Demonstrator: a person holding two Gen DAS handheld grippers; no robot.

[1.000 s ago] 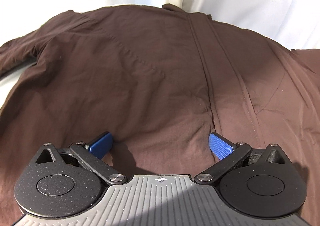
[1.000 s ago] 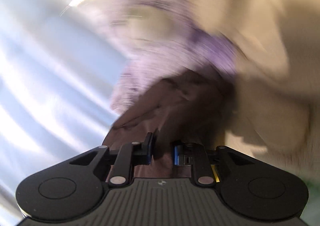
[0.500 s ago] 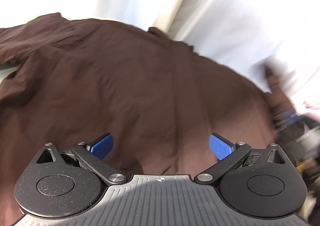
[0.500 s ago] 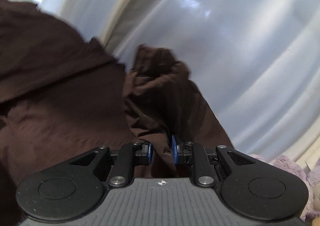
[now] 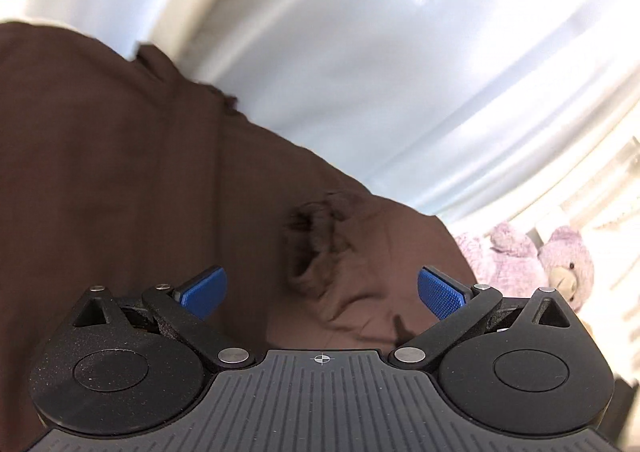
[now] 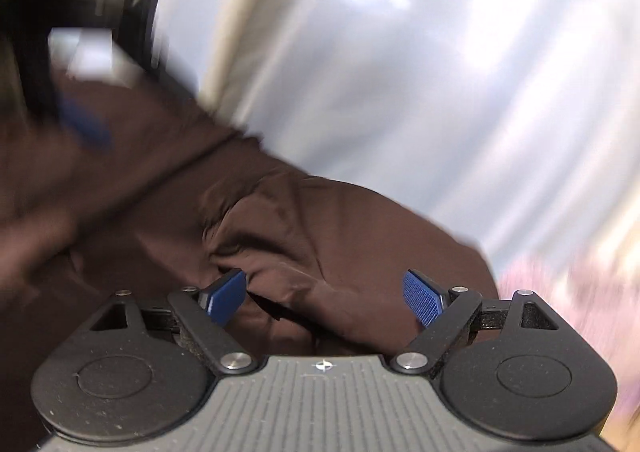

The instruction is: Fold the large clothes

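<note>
Brown garment spread flat, containers unseen

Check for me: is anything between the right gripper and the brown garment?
Nothing visible. The right gripper has just opened, and the bunched fold of the brown garment lies directly between its spread blue fingers, with no pad pressing it.

Ahead of us the brown garment covers the surface, with 1 bunched sleeve rising between our open left gripper and the pale sheet. That sheet lies bare beyond. A purple plush toy blocks the right edge. The other gripper crowds the right wrist view's far left.
</note>
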